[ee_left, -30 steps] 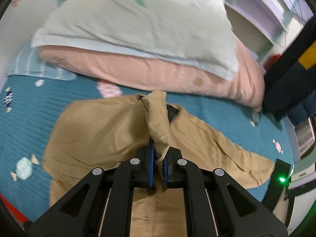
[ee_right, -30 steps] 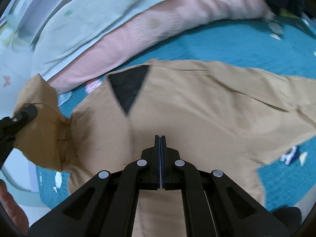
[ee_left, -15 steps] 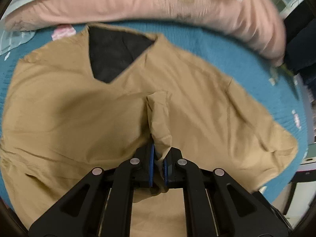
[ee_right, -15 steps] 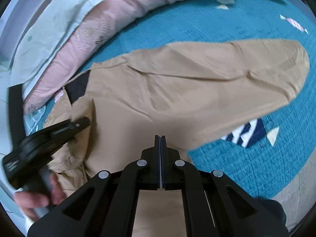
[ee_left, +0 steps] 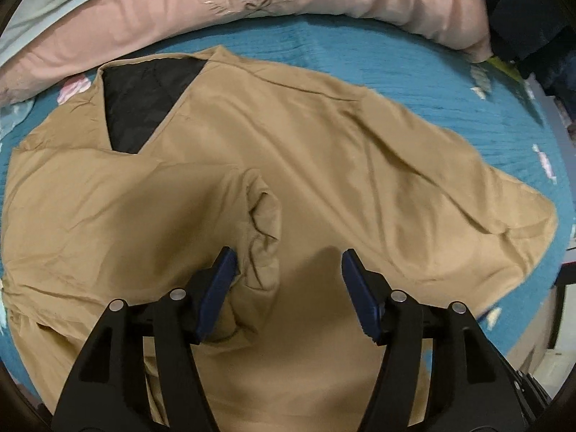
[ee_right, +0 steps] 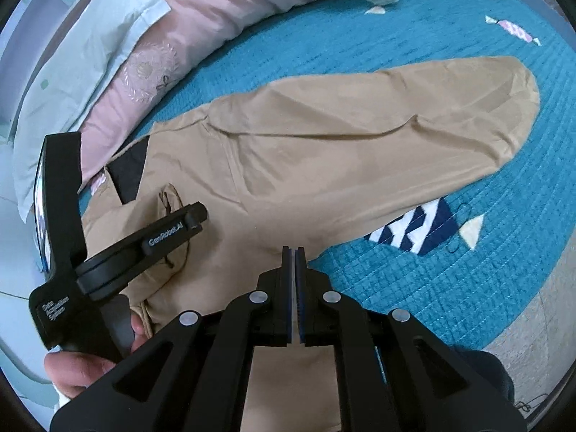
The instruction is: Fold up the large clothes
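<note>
Tan jacket [ee_left: 324, 165], smooth, creased, black quilted lining.

— What's different with the left claw [ee_left: 288, 280]?
— Its jaws have just been opening; the bunched sleeve [ee_left: 261, 237] they pinched a second ago now lies loose across the tan jacket [ee_left: 360, 187], against the left pad only.
— And the claw itself?
— It came down nearer the bed [ee_left: 414, 68].
</note>
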